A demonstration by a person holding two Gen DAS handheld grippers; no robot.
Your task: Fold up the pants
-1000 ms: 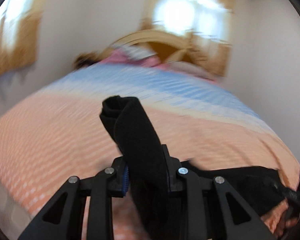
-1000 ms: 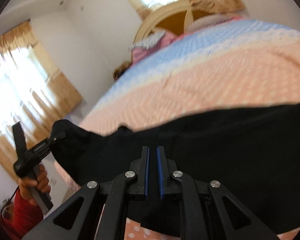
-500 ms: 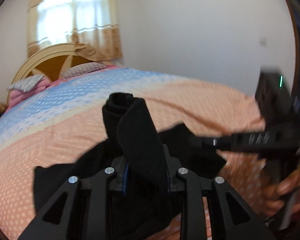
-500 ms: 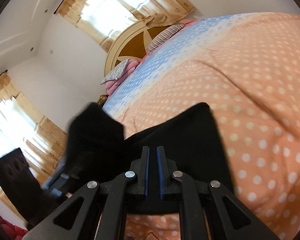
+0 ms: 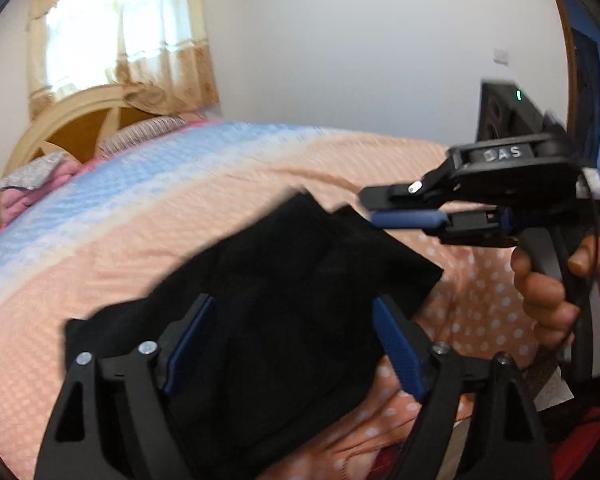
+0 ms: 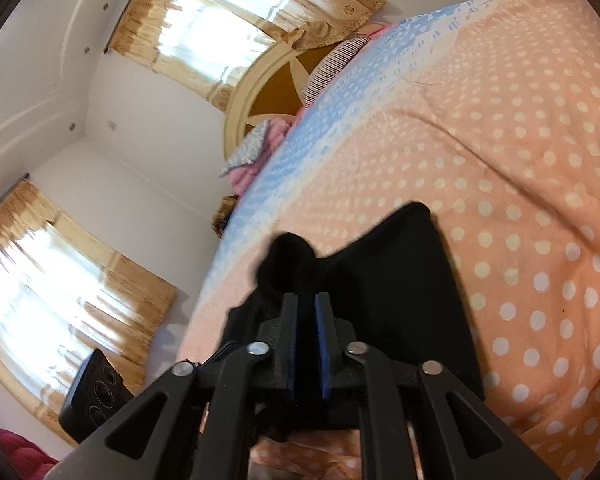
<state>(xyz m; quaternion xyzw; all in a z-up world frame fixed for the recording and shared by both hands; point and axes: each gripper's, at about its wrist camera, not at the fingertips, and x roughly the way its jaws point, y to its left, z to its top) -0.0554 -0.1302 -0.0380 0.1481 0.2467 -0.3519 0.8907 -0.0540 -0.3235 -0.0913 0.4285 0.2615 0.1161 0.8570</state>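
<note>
The black pants point(image 5: 284, 304) lie folded on the orange polka-dot bedspread point(image 5: 80, 288). My left gripper point(image 5: 292, 344) is open wide just above them, holding nothing. My right gripper shows from the side in the left wrist view point(image 5: 404, 206), its fingers close together beside the pants' upper right edge. In the right wrist view the right gripper point(image 6: 306, 332) has its blue pads nearly together, with black cloth of the pants point(image 6: 400, 292) right at and under them; whether cloth is pinched is not clear.
The bed runs back to a cream and brown headboard point(image 5: 72, 124) with pillows point(image 5: 32, 176). Curtained windows point(image 6: 220, 28) are behind and to the left. A black speaker point(image 6: 92, 396) stands by the wall. White walls surround the bed.
My left gripper opened and let go of the bunched pants leg, which now lies on the folded pants. The right gripper stayed shut and sits close beside the pants.
</note>
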